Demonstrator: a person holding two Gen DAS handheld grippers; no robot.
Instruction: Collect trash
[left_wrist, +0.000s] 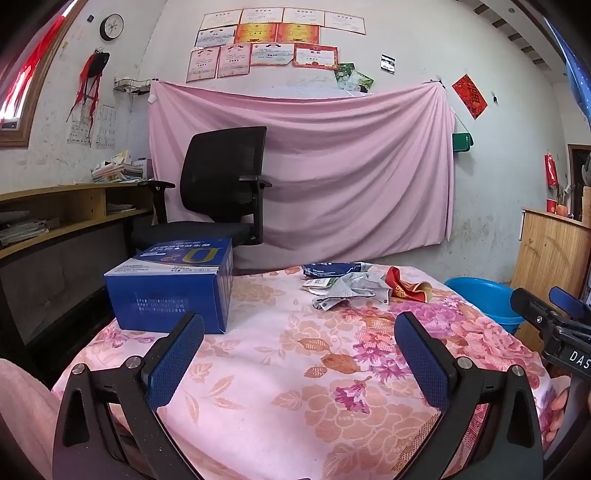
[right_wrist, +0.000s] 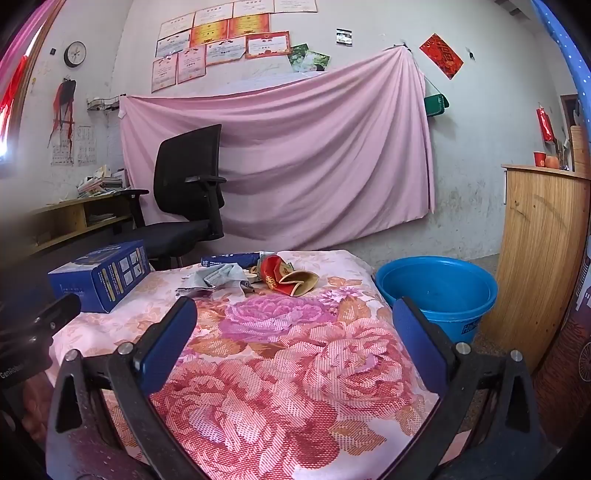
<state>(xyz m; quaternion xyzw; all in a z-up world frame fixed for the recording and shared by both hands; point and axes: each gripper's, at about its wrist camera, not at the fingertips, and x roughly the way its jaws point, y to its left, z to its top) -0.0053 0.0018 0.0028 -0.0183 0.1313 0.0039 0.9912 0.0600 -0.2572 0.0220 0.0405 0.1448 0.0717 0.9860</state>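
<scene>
A heap of trash lies at the far side of the flowered table (left_wrist: 280, 354): crumpled grey-white paper (left_wrist: 347, 290), a dark blue wrapper (left_wrist: 328, 268) and a red-and-gold packet (left_wrist: 406, 286). The right wrist view shows the same paper (right_wrist: 218, 278), blue wrapper (right_wrist: 229, 259) and red packet (right_wrist: 284, 278). A blue bucket (right_wrist: 436, 291) stands on the floor right of the table, its rim (left_wrist: 484, 291) also in the left wrist view. My left gripper (left_wrist: 299, 332) is open over the near tablecloth, holding nothing. My right gripper (right_wrist: 295, 317) is open too, well short of the heap.
A blue carton (left_wrist: 173, 288) sits on the table's far left (right_wrist: 99, 275). A black office chair (left_wrist: 221, 192) stands behind the table before a pink hanging sheet (left_wrist: 314, 166). A wooden cabinet (right_wrist: 539, 251) is at the right, a low wooden shelf (left_wrist: 55, 210) at the left.
</scene>
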